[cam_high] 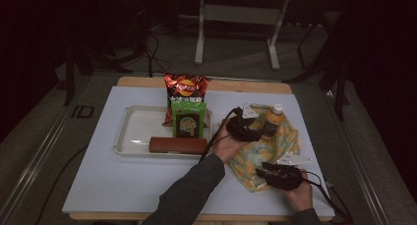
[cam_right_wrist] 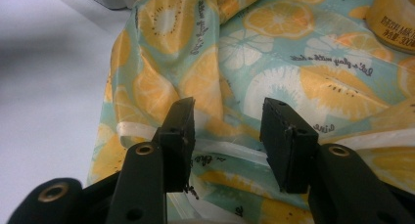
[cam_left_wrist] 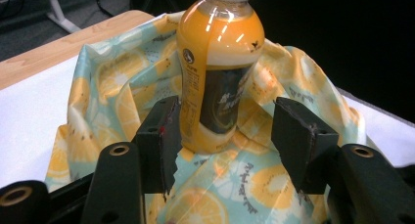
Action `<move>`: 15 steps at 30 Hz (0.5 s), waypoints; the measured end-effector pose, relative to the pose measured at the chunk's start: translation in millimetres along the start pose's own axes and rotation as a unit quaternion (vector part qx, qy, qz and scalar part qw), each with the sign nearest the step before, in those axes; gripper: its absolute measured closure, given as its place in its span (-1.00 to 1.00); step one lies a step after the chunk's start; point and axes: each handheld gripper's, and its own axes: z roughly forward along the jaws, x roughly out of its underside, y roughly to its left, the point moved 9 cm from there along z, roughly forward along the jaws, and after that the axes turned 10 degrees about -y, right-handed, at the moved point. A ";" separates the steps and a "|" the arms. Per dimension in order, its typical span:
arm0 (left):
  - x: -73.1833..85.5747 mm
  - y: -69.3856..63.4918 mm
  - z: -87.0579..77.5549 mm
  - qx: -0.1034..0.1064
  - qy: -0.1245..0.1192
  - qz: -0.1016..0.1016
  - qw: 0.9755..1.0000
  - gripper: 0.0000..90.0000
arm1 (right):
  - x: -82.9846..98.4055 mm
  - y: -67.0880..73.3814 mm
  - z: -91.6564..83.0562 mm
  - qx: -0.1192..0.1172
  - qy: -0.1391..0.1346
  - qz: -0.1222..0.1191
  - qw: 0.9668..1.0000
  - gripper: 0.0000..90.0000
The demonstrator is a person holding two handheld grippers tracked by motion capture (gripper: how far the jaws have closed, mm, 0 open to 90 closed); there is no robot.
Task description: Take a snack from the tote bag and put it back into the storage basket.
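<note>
Juice bottle [cam_left_wrist: 218, 72] upright on citrus-print bag [cam_left_wrist: 117, 87], right side of table [cam_high: 123, 185]. Left tool [cam_left_wrist: 225, 128] wide around bottle, one pad touching, no grip. Right tool [cam_right_wrist: 227, 138] wide over bag edge. Risk: nudging bottle over; soft fabric underneath.

The citrus-print cloth [cam_right_wrist: 274, 62] carries a repeated script line beyond the right gripper [cam_right_wrist: 227, 136], reading roughly "Let's play with a little", though the last words are blurred. At the upper right past those jaws, the orange bottle [cam_right_wrist: 394, 18] shows "300ML" on its label.
</note>
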 end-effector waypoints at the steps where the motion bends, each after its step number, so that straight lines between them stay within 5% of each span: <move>1: -0.5 -0.1 1.8 -0.001 0.000 -0.001 1.000 -0.04 | 0.1 -0.1 0.1 0.000 0.000 0.000 1.000 0.25; 15: -3.5 -2.3 28.5 -0.017 0.001 -0.014 1.000 -0.17 | 2.5 -0.3 3.0 -0.001 0.005 0.002 1.000 0.24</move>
